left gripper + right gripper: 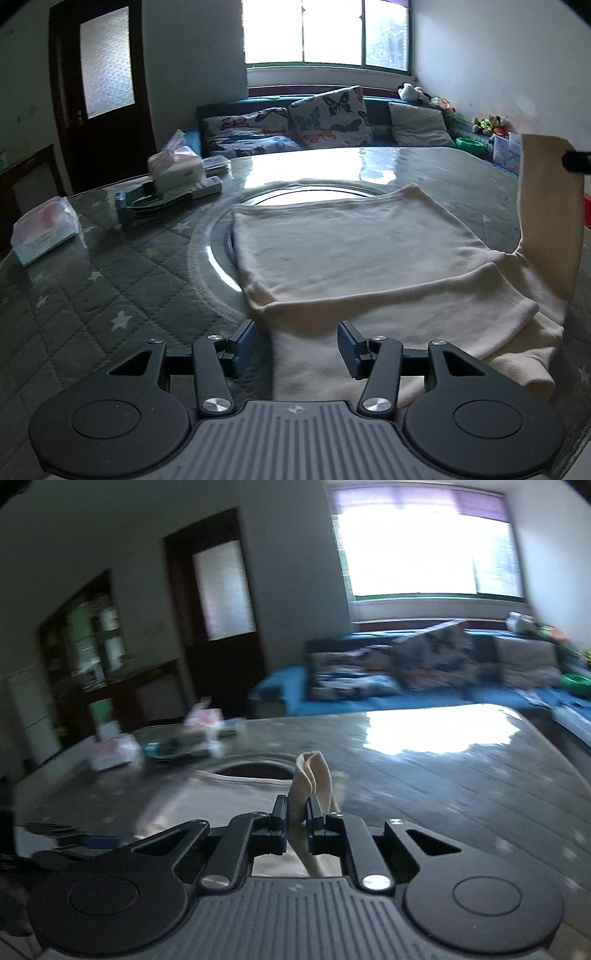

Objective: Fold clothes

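A cream garment [354, 251] lies partly folded on the glass-topped table [110, 288]. My left gripper [297, 345] is open and empty, low over the garment's near edge. My right gripper [296, 821] is shut on a bunched part of the cream garment [312, 779] and holds it up above the table. In the left wrist view that lifted sleeve [546, 206] rises at the far right, held by the right gripper's dark tip [576, 160].
Two tissue packs [44, 230] [177, 166], a remote control [192, 192] and a dark tray [147, 205] sit at the table's left. A round glass turntable [221, 258] lies under the garment. A sofa with cushions [332, 118] stands behind the table.
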Available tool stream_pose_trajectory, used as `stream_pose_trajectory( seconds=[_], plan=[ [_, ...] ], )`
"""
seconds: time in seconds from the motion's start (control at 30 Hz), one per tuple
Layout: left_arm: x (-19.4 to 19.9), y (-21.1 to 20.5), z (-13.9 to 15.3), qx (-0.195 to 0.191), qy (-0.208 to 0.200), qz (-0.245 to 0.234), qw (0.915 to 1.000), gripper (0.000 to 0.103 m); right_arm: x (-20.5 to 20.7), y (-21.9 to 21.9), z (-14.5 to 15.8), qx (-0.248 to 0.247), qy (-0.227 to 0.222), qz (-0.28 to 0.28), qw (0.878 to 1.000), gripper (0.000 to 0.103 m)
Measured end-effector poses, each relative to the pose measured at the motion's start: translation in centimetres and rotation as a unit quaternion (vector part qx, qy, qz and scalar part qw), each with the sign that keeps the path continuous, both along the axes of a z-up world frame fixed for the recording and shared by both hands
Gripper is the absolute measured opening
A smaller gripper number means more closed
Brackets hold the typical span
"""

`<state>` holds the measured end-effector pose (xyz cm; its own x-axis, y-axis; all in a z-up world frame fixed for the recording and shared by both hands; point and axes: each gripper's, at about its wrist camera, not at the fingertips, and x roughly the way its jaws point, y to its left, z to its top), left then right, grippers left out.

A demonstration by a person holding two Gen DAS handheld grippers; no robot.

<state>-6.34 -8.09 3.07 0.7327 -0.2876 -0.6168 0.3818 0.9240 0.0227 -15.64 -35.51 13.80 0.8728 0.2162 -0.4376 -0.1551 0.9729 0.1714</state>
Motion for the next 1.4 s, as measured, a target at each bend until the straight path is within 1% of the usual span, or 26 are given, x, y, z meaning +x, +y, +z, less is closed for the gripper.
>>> stream_pose_trajectory(
  seconds=[0.17, 0.33, 0.5, 0.6, 0.67, 0.7, 0.73, 0.8, 0.9, 1.0, 1.07, 1.17, 1.27, 1.4],
  plan=[
    [-0.3, 1.4, -0.1, -0.009, 0.0, 0.017, 0.9998, 0.052, 2.2, 4.8, 1.1, -0.011, -0.003, 0.068, 0.998, 0.008],
    [-0.6, 2.7, -0.2, -0.017, 0.0, 0.031, 0.9994, 0.052, 3.8, 9.4, 1.0, -0.021, 0.002, 0.123, 0.992, 0.008],
    [-0.8, 4.0, -0.4, -0.023, 0.002, 0.045, 0.9987, 0.052, 4.6, 13.4, -0.5, -0.029, 0.021, 0.17, 0.985, 0.008],
    [-0.8, 4.6, -0.5, -0.026, 0.004, 0.053, 0.9983, 0.052, 4.6, 15.1, -1.6, -0.034, 0.035, 0.193, 0.98, 0.009],
    [-0.8, 4.9, -0.5, -0.027, 0.005, 0.057, 0.998, 0.052, 4.5, 15.9, -2.3, -0.033, 0.048, 0.208, 0.976, 0.011],
    [-0.9, 5.0, -0.4, -0.029, 0.004, 0.057, 0.9979, 0.052, 4.3, 16.2, -2.6, -0.036, 0.053, 0.217, 0.974, 0.016],
    [-1.0, 5.1, -0.3, -0.03, 0.002, 0.056, 0.998, 0.052, 4.4, 16.4, -2.7, -0.038, 0.054, 0.222, 0.973, 0.016],
    [-1.2, 5.1, 0.0, -0.031, -0.002, 0.054, 0.9981, 0.052, 4.0, 16.1, -2.4, -0.04, 0.051, 0.222, 0.973, 0.016],
    [-1.6, 4.6, 0.4, -0.032, -0.01, 0.039, 0.9987, 0.051, 3.6, 14.8, -1.9, -0.045, 0.047, 0.208, 0.976, 0.017],
    [-2.0, 3.6, 0.5, -0.032, -0.015, 0.013, 0.9993, 0.05, 3.5, 13.1, -1.8, -0.057, 0.05, 0.183, 0.98, 0.025],
    [-2.1, 2.7, 0.5, -0.03, -0.015, -0.008, 0.9994, 0.05, 3.4, 11.3, -2.0, -0.071, 0.059, 0.157, 0.983, 0.026],
    [-2.2, 1.2, 0.4, -0.019, -0.019, -0.03, 0.9992, 0.048, 3.1, 8.8, -2.9, -0.094, 0.08, 0.123, 0.985, 0.03],
    [-1.4, 0.2, 0.3, -0.014, -0.017, -0.037, 0.9991, 0.047, 2.7, 6.4, -4.2, -0.107, 0.103, 0.09, 0.985, 0.03],
    [0.1, -0.6, -0.2, -0.012, -0.001, -0.041, 0.9991, 0.047, 2.2, 3.8, -6.0, -0.107, 0.129, 0.056, 0.984, 0.03]
  ],
)
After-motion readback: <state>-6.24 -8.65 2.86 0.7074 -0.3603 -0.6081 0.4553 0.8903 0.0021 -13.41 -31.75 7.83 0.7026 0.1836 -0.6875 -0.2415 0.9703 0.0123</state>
